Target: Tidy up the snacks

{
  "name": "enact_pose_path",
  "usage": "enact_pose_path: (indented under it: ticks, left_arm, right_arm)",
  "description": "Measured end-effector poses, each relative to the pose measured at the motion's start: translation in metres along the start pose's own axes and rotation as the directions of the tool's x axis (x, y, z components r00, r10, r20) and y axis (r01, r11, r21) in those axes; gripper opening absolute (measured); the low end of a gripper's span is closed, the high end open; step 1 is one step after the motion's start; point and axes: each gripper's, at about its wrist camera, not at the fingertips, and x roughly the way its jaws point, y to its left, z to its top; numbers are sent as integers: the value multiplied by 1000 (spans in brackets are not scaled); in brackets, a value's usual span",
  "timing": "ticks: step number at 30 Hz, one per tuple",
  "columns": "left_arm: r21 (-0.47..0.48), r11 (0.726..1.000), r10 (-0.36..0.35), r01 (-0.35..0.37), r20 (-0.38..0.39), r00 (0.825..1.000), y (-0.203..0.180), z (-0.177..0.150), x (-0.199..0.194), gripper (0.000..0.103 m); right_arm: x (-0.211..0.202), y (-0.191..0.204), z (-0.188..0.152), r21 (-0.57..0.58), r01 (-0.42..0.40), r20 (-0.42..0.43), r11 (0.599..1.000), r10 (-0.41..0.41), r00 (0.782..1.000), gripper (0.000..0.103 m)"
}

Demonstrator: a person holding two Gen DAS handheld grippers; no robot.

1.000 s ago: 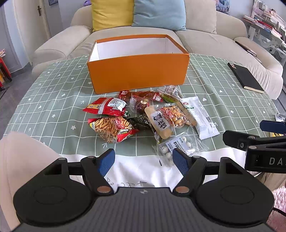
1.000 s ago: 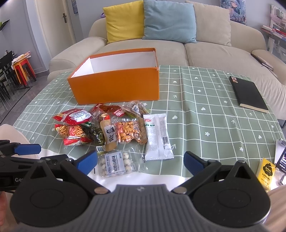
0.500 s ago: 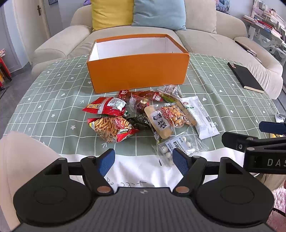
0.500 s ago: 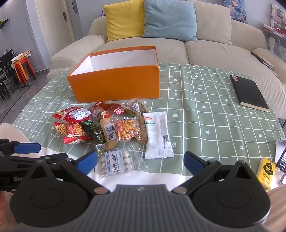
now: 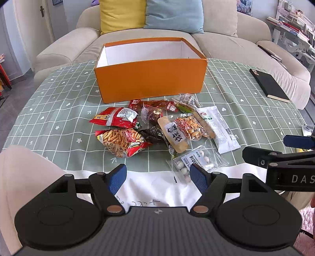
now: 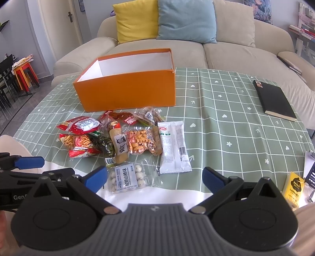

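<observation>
An open orange box (image 5: 150, 79) (image 6: 128, 89) stands on the green checked tablecloth, empty as far as I see. Several snack packets lie in a pile in front of it: a red packet (image 5: 115, 118), a packet of orange sticks (image 5: 122, 142), a white packet (image 5: 218, 128) (image 6: 173, 146) and a clear pack of white balls (image 5: 196, 159) (image 6: 127, 177). My left gripper (image 5: 158, 177) is open and empty, near the table's front edge. My right gripper (image 6: 153, 178) is open and empty, just before the ball pack.
A black notebook (image 5: 269, 85) (image 6: 274, 100) lies at the table's right. A yellow packet (image 6: 293, 189) sits at the near right edge. A beige sofa with a yellow cushion (image 5: 122, 14) and a blue cushion stands behind the table.
My right gripper has moved slightly forward toward the snack pile. My left gripper has barely moved. Both stay open.
</observation>
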Motion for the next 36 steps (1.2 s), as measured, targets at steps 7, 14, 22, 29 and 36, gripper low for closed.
enact_pose_path:
  ticks: [7,14,22,29,36]
  left_arm:
    - [31,997,-63,65,-42,997,-3,1,8,79]
    - [12,995,-100,100,-36,994,11,7,19,75]
    - [-27,1000,9,-9,-10,1000,34,23,34,83]
    - [-64,998,16,-18,-22,1000,51,29,62,87]
    - [-181,983,22,-20,7,1000,68,31,78,88]
  right_arm:
    - [12,-14,-2,55,40,-34,998,-38,999,99]
    - [21,-18,-6,18,41,18,999,-41,999,99]
    - [48,-15,5,10,-53,-4,999,53,999,99]
    - [80,2,15,-38,-115,-22,993,114,993,85]
    - [115,13,29,-75,-133,-38,988,131,991,84]
